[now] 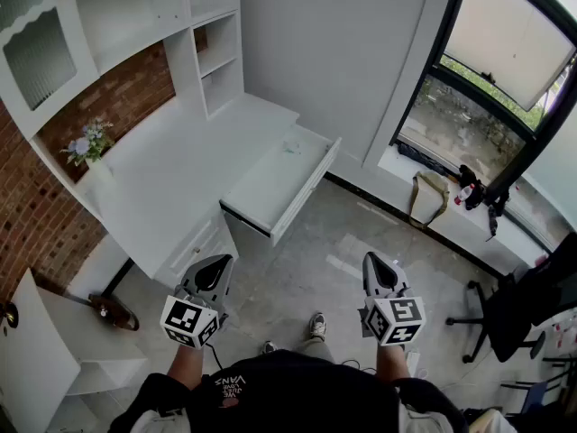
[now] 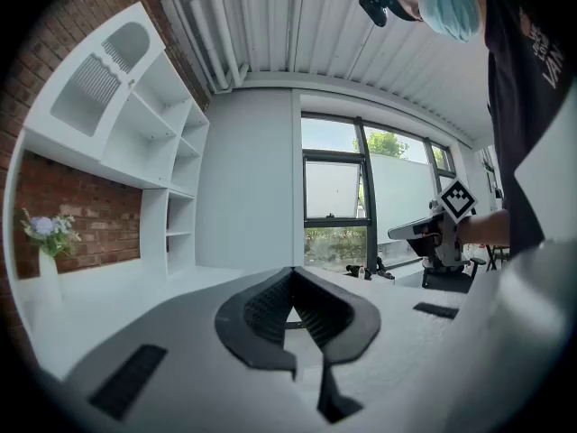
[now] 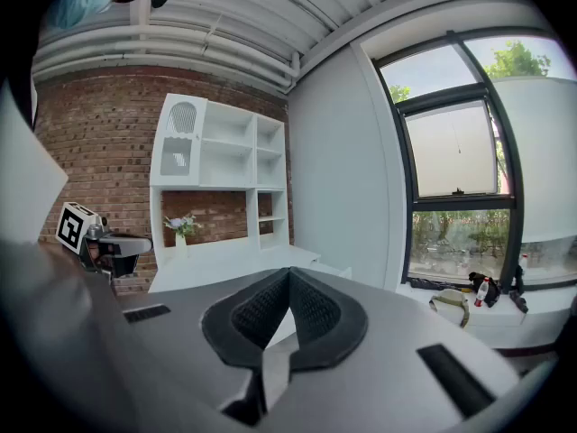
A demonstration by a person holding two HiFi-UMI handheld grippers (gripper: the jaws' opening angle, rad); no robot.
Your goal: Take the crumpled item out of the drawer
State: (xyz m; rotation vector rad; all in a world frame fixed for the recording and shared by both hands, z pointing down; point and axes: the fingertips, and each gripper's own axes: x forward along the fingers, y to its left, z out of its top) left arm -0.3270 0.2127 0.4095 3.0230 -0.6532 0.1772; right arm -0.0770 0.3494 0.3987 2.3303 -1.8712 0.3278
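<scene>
I'm holding my left gripper [image 1: 217,262] and right gripper [image 1: 375,260] clamped shut and empty over the grey concrete floor [image 1: 297,273]. The small crumpled white item [image 1: 290,147] lies at the far end of the open white drawer [image 1: 305,195] of the long white desk [image 1: 176,174], which stands against a red brick wall [image 1: 36,215].

A white desk [image 1: 171,179] stood against a red brick wall [image 1: 27,206], beneath a white shelf unit [image 1: 135,16] with open compartments and one arched glazed door [image 1: 36,52]. A vase of pale flowers [image 1: 90,147] sat on the desk close to the brick. The adjoining wall [image 1: 334,52] was plain and pale. A tall dark-framed window [image 1: 505,79] admitted daylight, with greenery outside. A tan bag [image 1: 430,197] rested on its low sill [image 1: 478,233]. The floor [image 1: 361,260] was grey and mottled. A black office chair [image 1: 505,318] stood near the window. The ceiling [image 2: 270,25] was white and ribbed, with pipes.
</scene>
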